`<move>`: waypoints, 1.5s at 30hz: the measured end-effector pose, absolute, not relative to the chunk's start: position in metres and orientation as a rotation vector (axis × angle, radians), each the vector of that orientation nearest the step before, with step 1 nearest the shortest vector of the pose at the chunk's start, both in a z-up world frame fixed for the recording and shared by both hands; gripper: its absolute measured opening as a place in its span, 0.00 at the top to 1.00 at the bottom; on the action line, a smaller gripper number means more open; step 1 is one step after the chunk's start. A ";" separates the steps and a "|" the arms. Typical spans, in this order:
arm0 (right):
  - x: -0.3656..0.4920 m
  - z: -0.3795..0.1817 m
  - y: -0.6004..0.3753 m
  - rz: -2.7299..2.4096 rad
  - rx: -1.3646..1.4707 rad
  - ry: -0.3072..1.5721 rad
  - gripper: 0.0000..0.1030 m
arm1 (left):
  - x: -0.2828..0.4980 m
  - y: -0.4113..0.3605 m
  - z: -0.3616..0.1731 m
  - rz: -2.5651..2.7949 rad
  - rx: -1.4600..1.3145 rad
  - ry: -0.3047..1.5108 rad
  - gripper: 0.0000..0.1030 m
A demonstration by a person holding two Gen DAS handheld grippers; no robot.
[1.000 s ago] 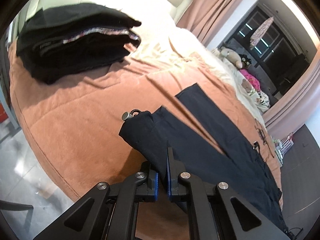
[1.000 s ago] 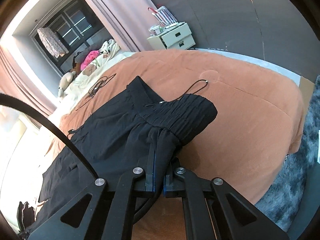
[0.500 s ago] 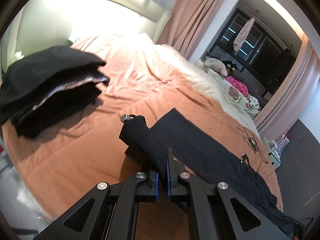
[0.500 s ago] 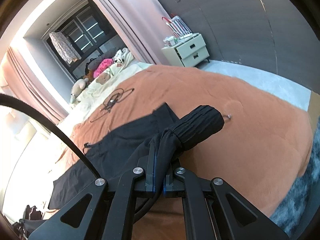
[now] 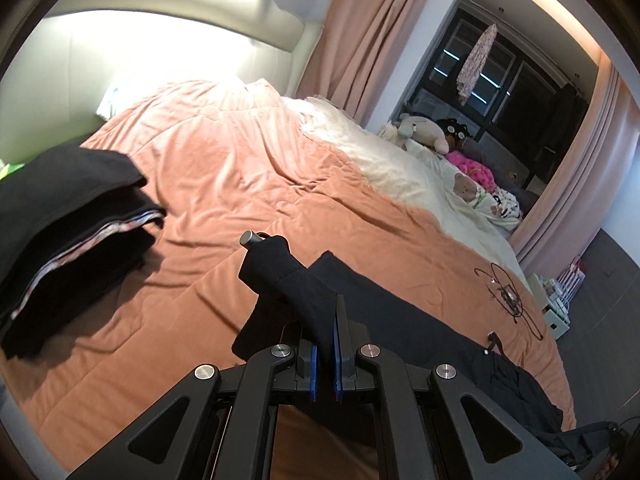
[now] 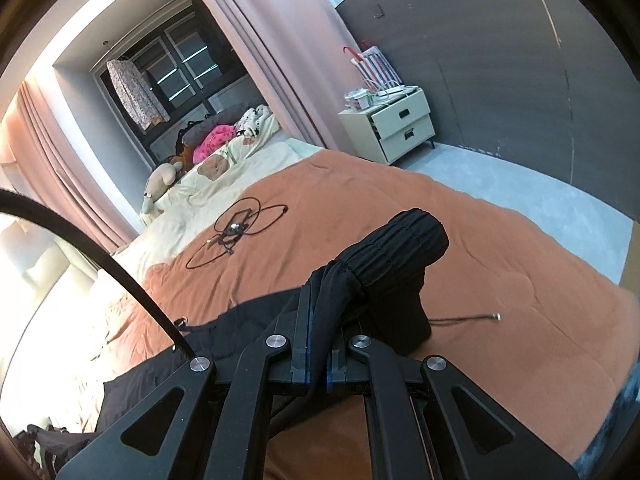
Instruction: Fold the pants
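The black pants [image 5: 404, 320] hang between my two grippers above the orange bedspread [image 5: 240, 168]. In the left wrist view my left gripper [image 5: 325, 332] is shut on the bunched leg end, which sticks up past the fingers with a metal cord tip [image 5: 249, 237] at its top. The rest of the pants trails down to the right onto the bed. In the right wrist view my right gripper [image 6: 318, 330] is shut on the ribbed elastic waistband [image 6: 404, 240], which is lifted off the bed. A drawstring with a metal tip [image 6: 496, 316] lies on the bedspread below it.
A stack of folded dark clothes [image 5: 68, 216] sits at the left of the bed. A tangled black cable [image 6: 236, 228] lies further up the bedspread. Soft toys and pillows [image 5: 424, 132] line the far side by the curtains. A white nightstand [image 6: 400, 128] stands past the bed's corner.
Both grippers have risen, still shut on the pants. The leg end and waistband have come up off the bed and the spread cloth has drawn together.
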State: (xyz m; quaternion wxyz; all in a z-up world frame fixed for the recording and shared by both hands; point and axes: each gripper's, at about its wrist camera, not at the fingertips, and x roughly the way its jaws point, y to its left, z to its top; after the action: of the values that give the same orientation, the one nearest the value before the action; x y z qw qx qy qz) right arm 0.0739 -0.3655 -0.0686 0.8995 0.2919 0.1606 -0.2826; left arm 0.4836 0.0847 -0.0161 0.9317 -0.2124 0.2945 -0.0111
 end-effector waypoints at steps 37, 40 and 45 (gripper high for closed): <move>0.311 -0.105 -0.456 -0.729 0.527 0.629 0.99 | 0.737 0.019 -0.128 0.003 -0.280 0.865 0.94; 0.326 -0.107 -0.462 -0.741 0.520 0.650 0.99 | 0.751 0.016 -0.142 0.006 -0.273 0.895 0.94; 0.343 -0.111 -0.472 -0.763 0.514 0.664 0.99 | 0.768 0.008 -0.155 0.010 -0.263 0.922 0.94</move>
State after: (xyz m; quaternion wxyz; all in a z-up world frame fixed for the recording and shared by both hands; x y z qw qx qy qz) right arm 0.3432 -0.4717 -0.1109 0.8434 0.2435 0.3144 -0.3611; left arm 0.7676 0.0076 -0.1554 0.8873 -0.1267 0.4434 0.0047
